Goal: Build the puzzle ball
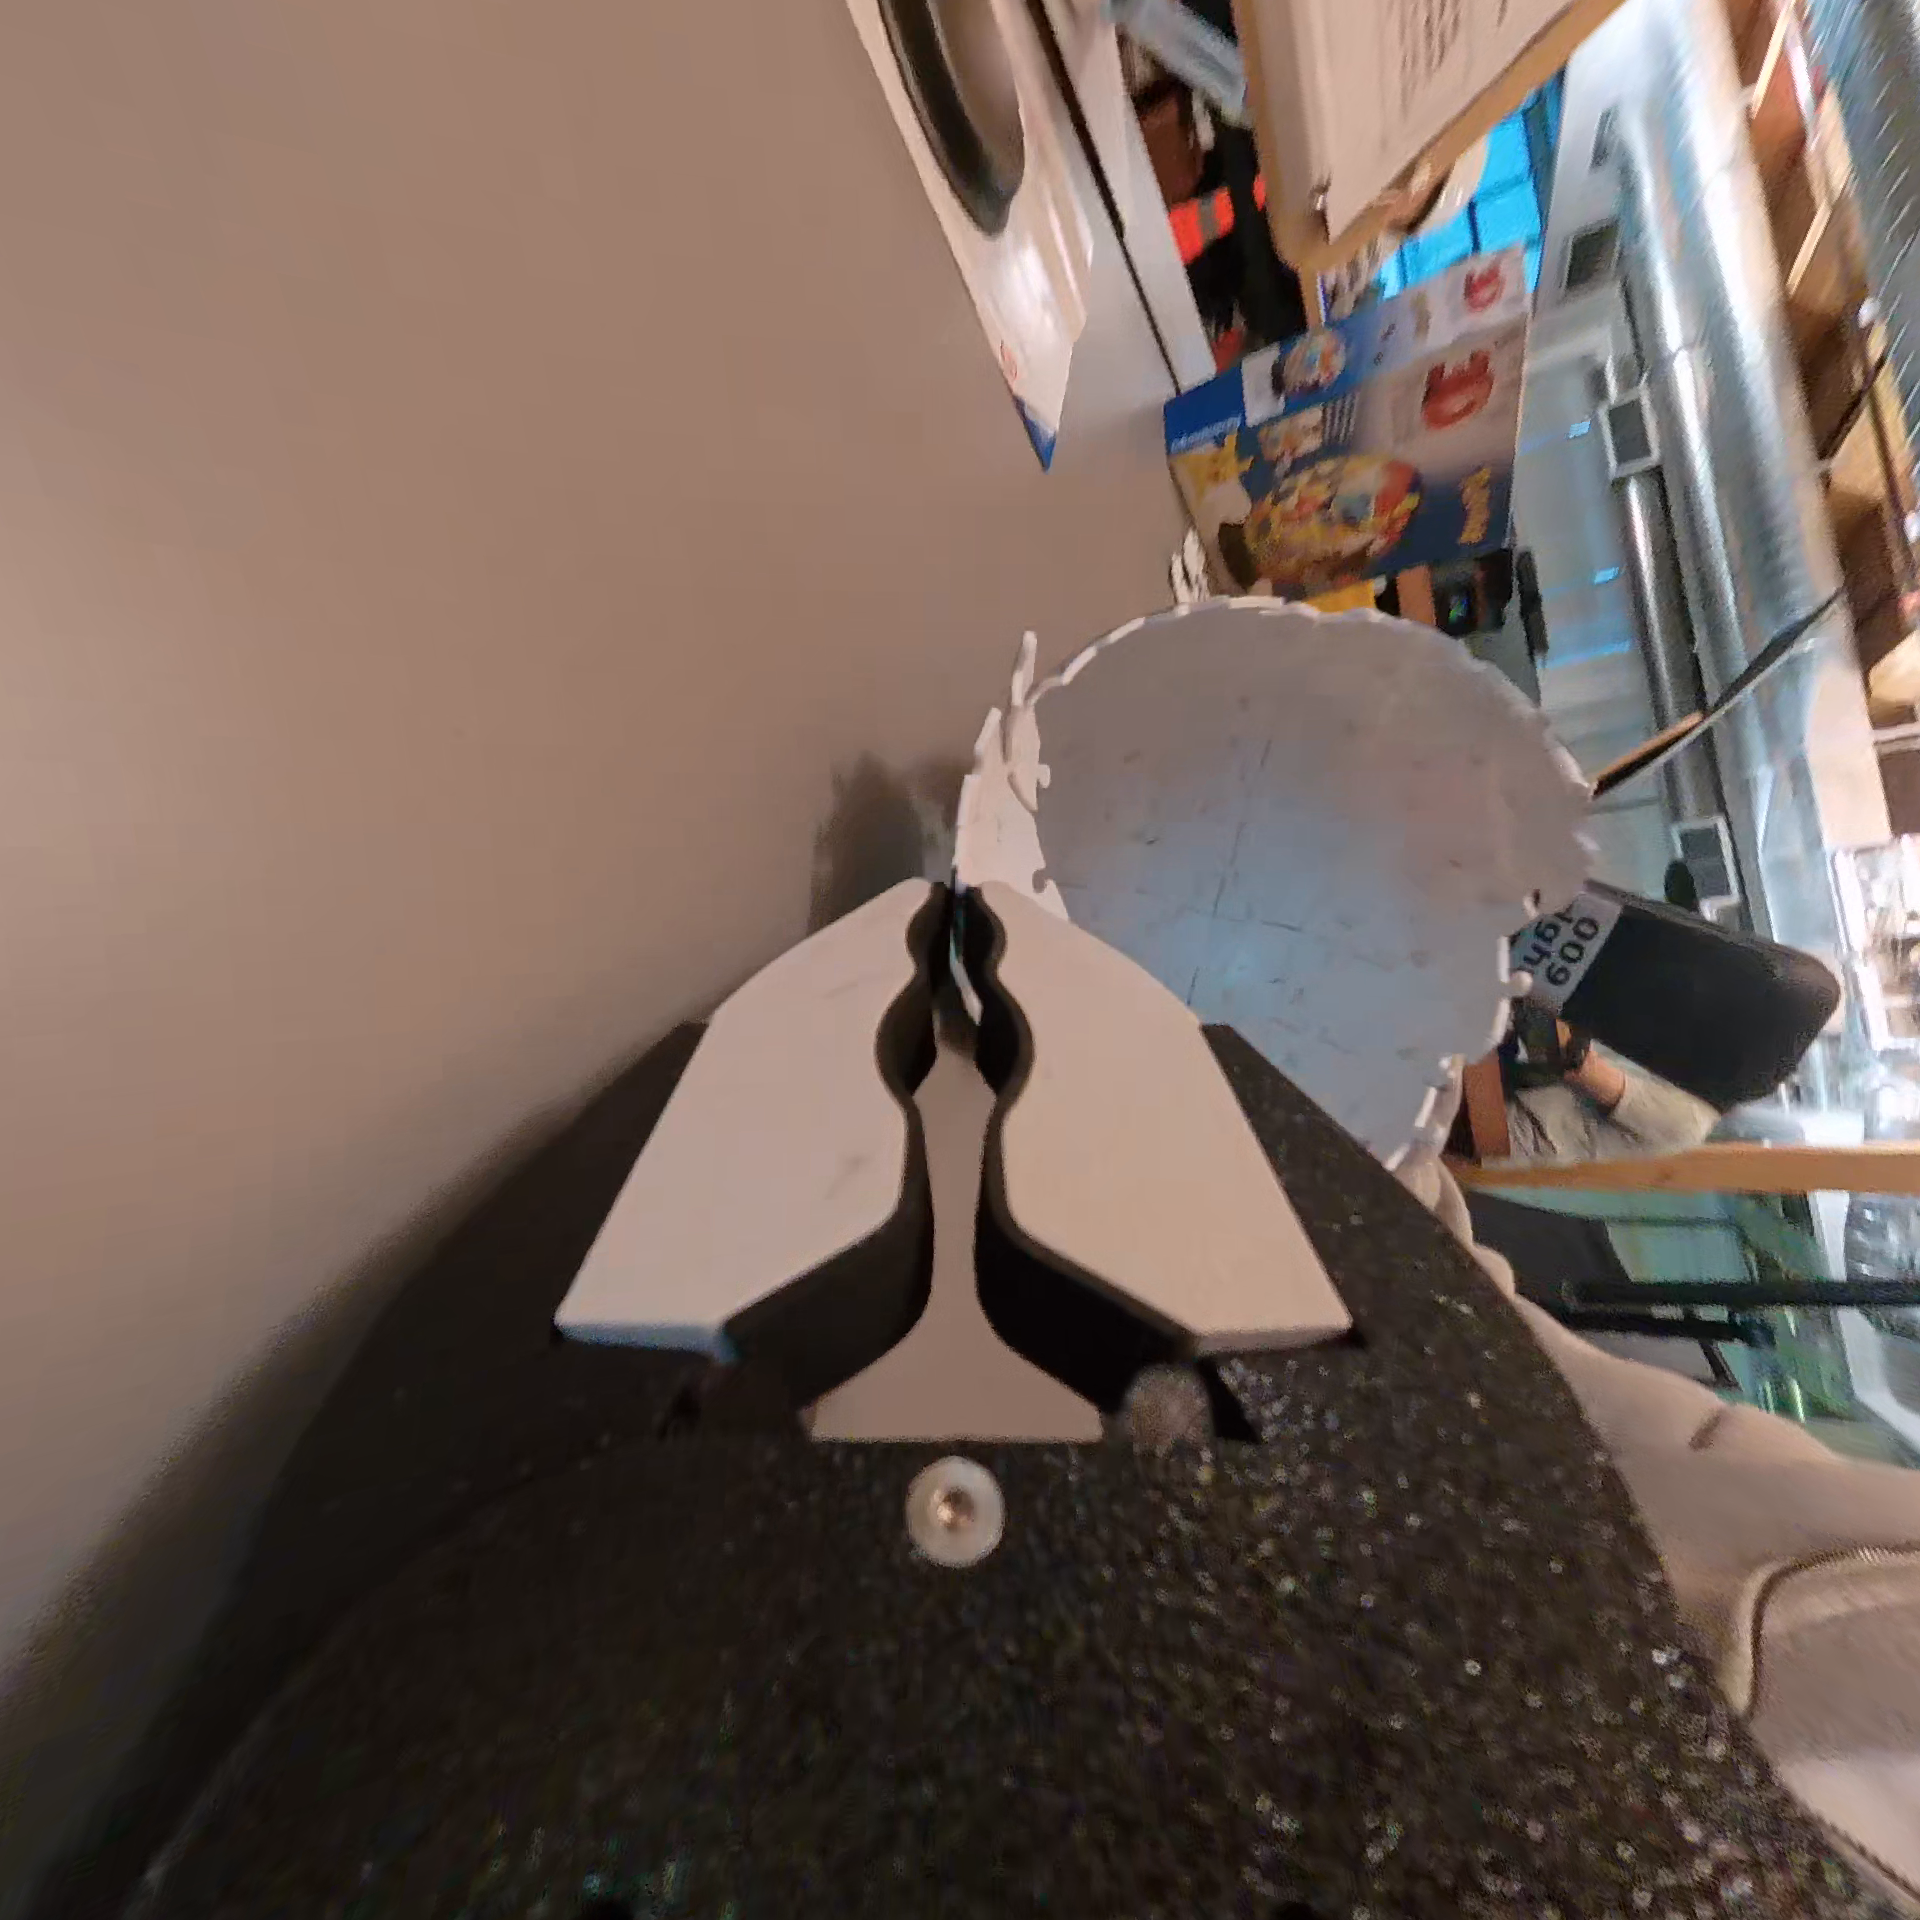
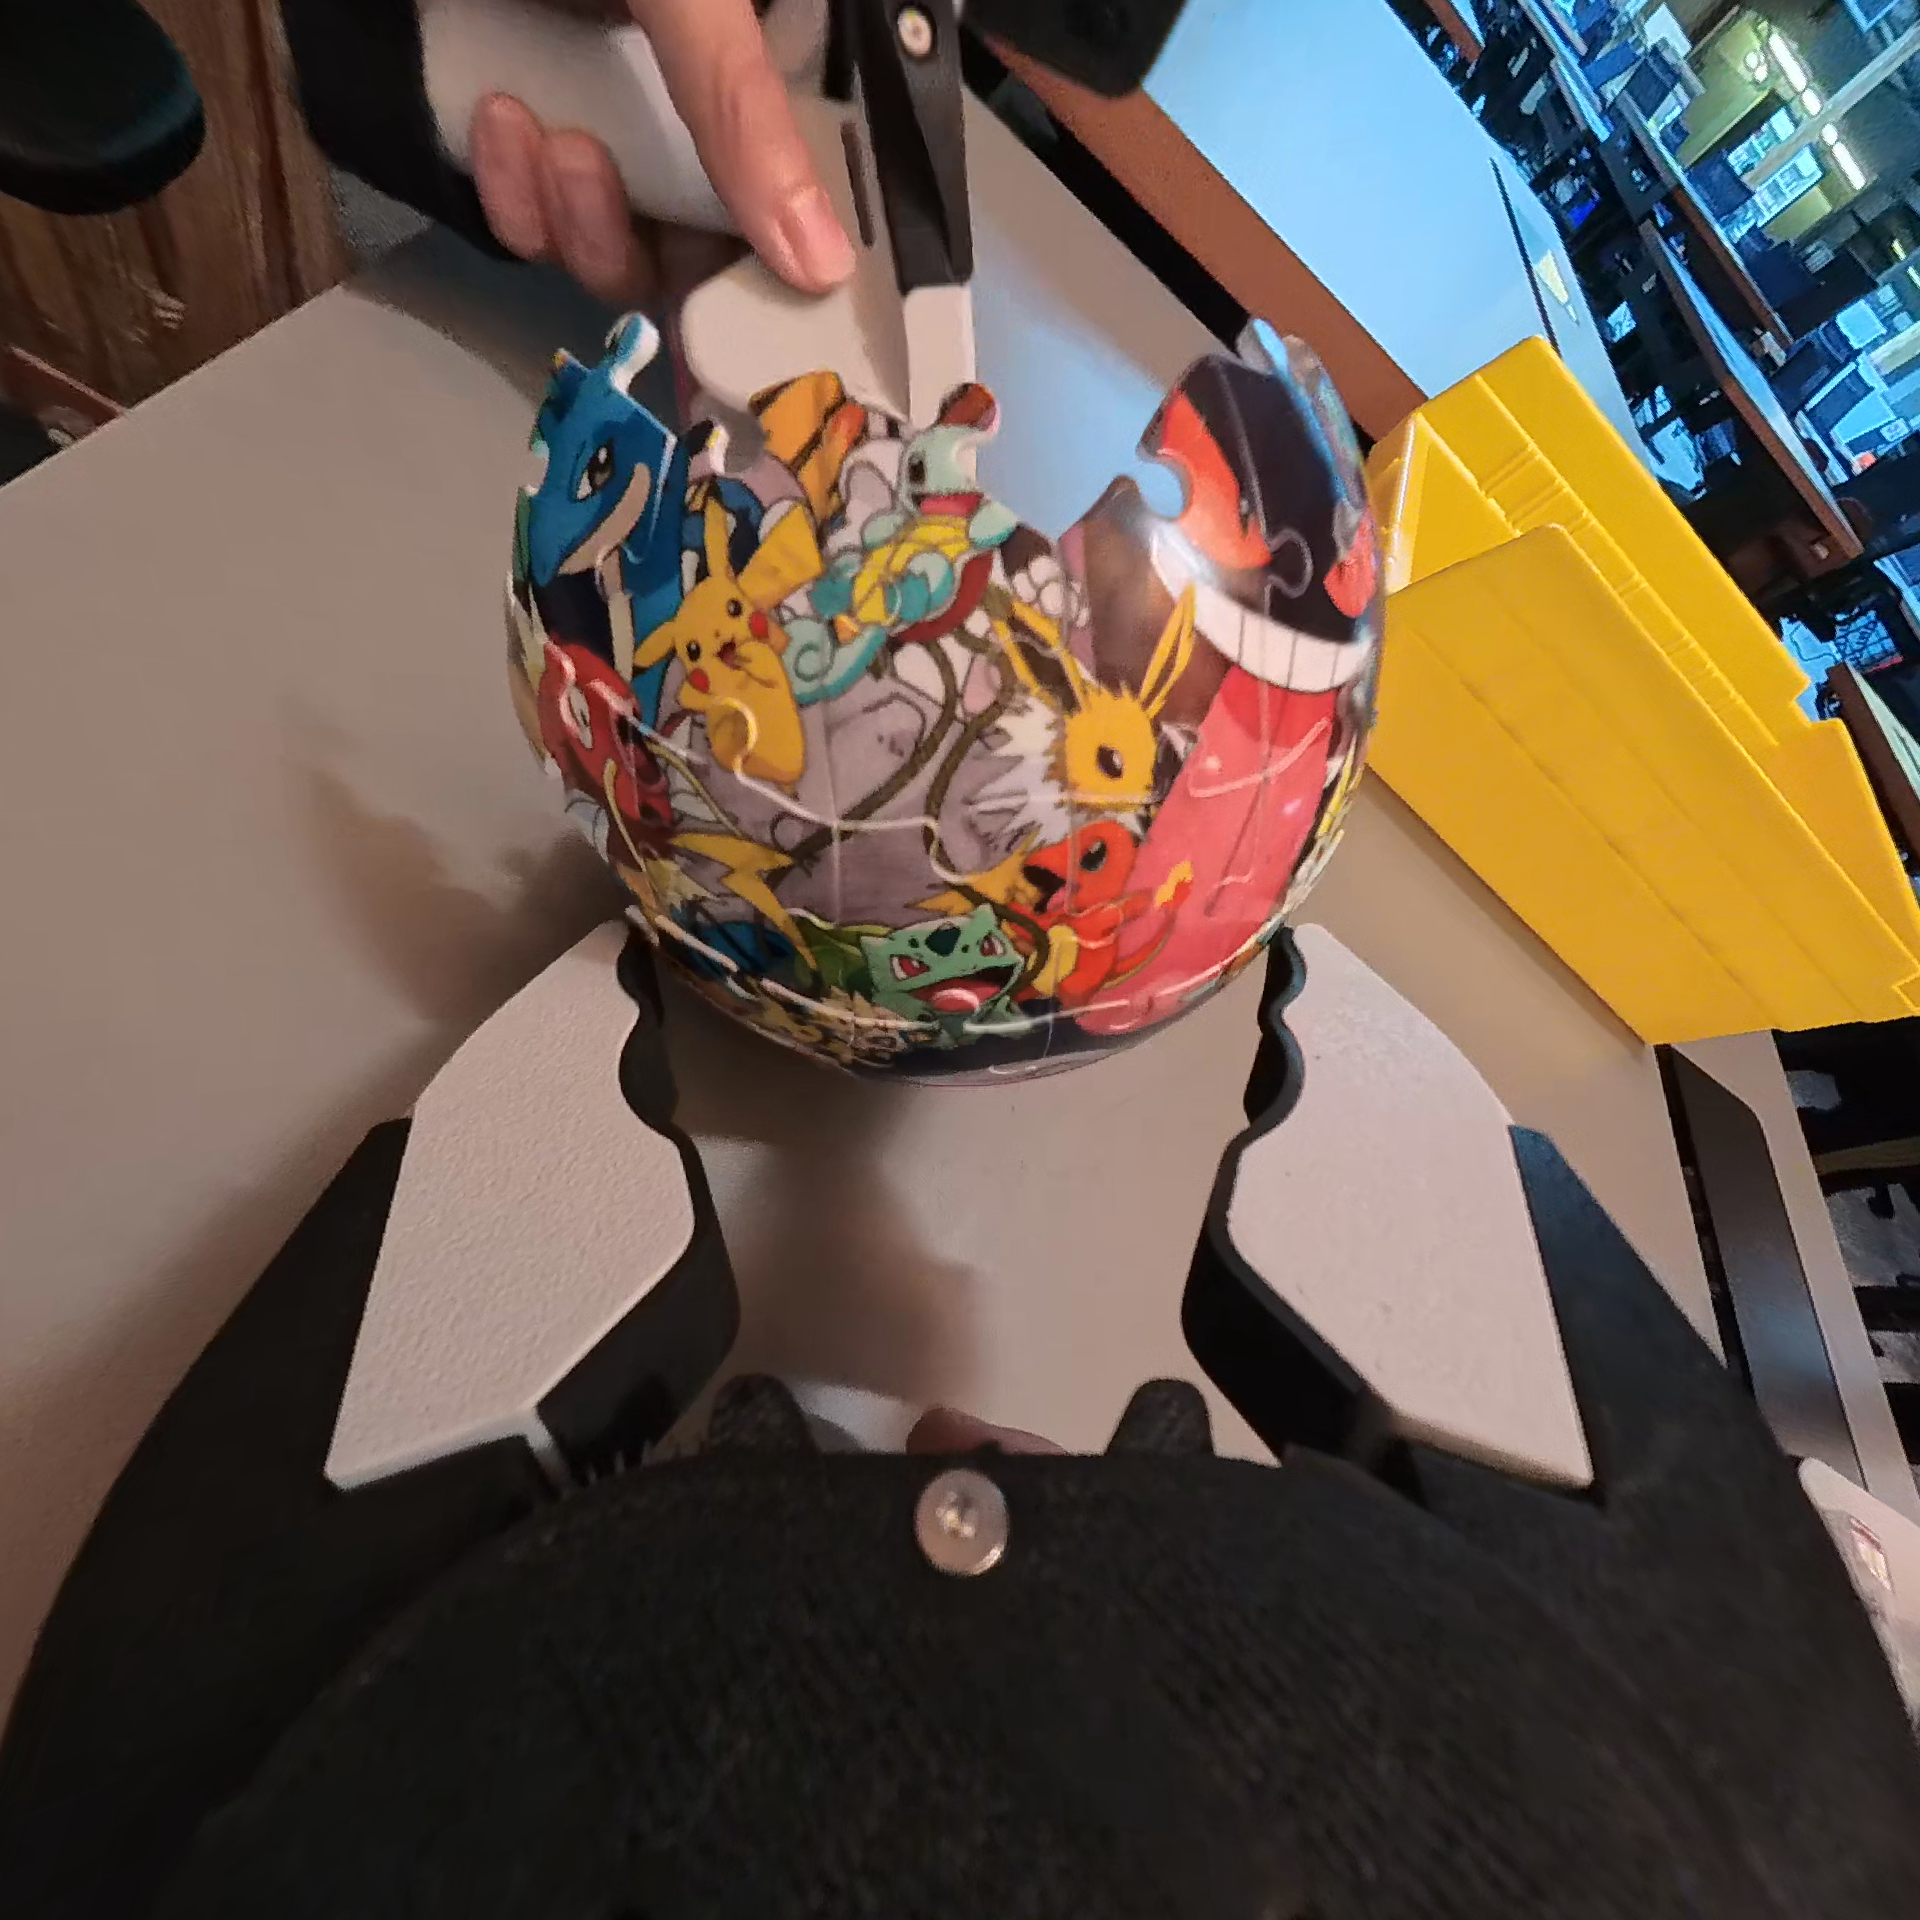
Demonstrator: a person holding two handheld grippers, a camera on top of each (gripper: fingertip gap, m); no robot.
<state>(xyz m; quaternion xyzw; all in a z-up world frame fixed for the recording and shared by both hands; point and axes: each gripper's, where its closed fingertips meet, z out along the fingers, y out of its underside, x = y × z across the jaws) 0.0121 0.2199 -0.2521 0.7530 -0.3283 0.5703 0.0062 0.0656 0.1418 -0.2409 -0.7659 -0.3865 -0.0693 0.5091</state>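
Two grippers are at work on one half-built shell. My left gripper (image 1: 961, 914) is pinched down on a thin puzzle piece (image 1: 954, 940), seen edge-on between the fingertips, right at the jagged rim of the puzzle ball (image 1: 1278, 862), whose white inside faces that camera. From the right wrist view the same gripper comes in from above, my hand (image 2: 665, 156) behind it, its tips meeting the rim by the orange and pale-blue figures.

To seat the piece well, I judge I should line its tabs with the notches first, follow the shell's curve, and press lightly along the wall instead of into it; a hard shove could pop neighbouring pieces loose.

My right gripper (image 2: 961, 977) spreads wide and cradles the ball's printed lower half, one fingertip touching each side, so it is grasping the ball as a steadying clamp. I think the grip should stay gentle, since the shell is open on top and may flex.

The ball hangs just above a plain beige table (image 2: 208, 727). Further right sit yellow bins (image 2: 1621, 748) at the table's edge. Behind, in the left wrist view, a colourful puzzle box (image 1: 1351, 447) stands, with silver ducting (image 1: 1704, 416) and shelving beyond.
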